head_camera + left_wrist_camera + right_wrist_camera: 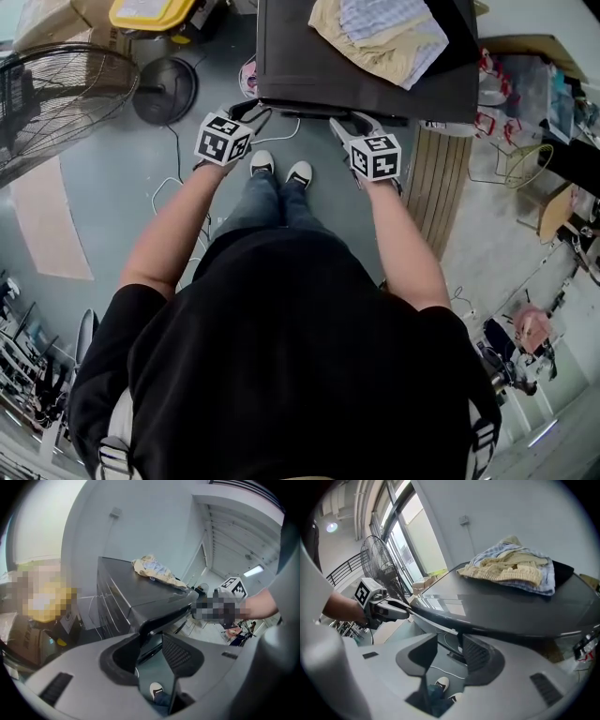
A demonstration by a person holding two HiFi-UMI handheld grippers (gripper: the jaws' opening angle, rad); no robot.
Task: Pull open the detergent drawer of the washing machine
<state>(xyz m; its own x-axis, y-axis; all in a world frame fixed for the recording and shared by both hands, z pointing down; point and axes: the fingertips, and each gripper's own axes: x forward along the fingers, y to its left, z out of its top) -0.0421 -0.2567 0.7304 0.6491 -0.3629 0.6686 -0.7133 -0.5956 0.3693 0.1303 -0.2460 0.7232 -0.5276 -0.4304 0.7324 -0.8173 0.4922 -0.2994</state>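
1. Standing close before the dark washing machine (309, 80), the person holds both claws at its upper front edge, and each claw points slanting downwards.
2. The left claw (157, 639) has its jaws partly apart, and neither pad presses on anything. Between them only the floor and a white shoe (156, 689) show, far below the tips.
3. The front edge of the machine passes just above and ahead of the left claw's tips, at the machine's left front corner. I cannot tell whether a tip touches it.
4. The right claw (449, 644) also has its jaws apart and holds nothing. Floor, shoes and a thin white cable (440, 670) show in the gap, and the same front edge runs just over its tips.
5. I cannot make out the detergent drawer itself. The front face lies just ahead of and under both claws and is seen only edge-on.
6. A bundle of cloth (384, 33) lies on the machine's top, beyond the right claw. A standing fan (56, 94) is well apart, on the outer side of the left claw.
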